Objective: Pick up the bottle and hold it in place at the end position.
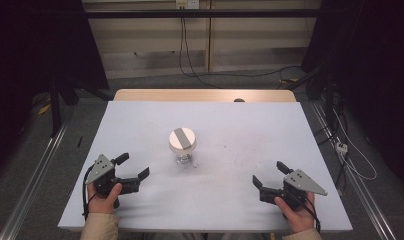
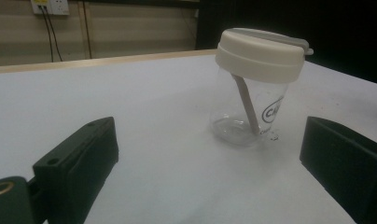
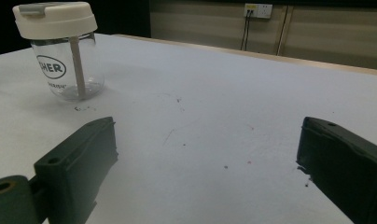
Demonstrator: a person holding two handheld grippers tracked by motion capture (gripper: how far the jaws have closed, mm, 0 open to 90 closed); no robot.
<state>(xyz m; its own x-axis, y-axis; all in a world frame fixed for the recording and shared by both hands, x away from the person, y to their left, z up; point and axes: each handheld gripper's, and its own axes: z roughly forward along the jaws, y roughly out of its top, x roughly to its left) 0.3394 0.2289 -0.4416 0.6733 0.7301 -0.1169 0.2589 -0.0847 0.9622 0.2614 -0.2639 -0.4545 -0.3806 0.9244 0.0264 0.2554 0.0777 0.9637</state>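
A clear plastic cup (image 1: 183,146) with a cream lid and a grey flap stands upright near the middle of the white table (image 1: 230,200). A grey straw runs down inside the cup (image 2: 252,102). My left gripper (image 1: 135,166) rests at the front left, open and empty, with the cup a short way ahead and to its right. My right gripper (image 1: 271,174) sits at the front right, open and empty. From the right gripper view the cup (image 3: 63,56) stands far off at the upper left, with dark lettering on its wall.
The table's wooden far edge (image 1: 205,95) shows past the white cover. Small dark specks (image 3: 177,100) mark the surface near the cup. Cables (image 1: 190,65) trail on the floor behind, and metal rails (image 1: 35,165) run along both sides of the table.
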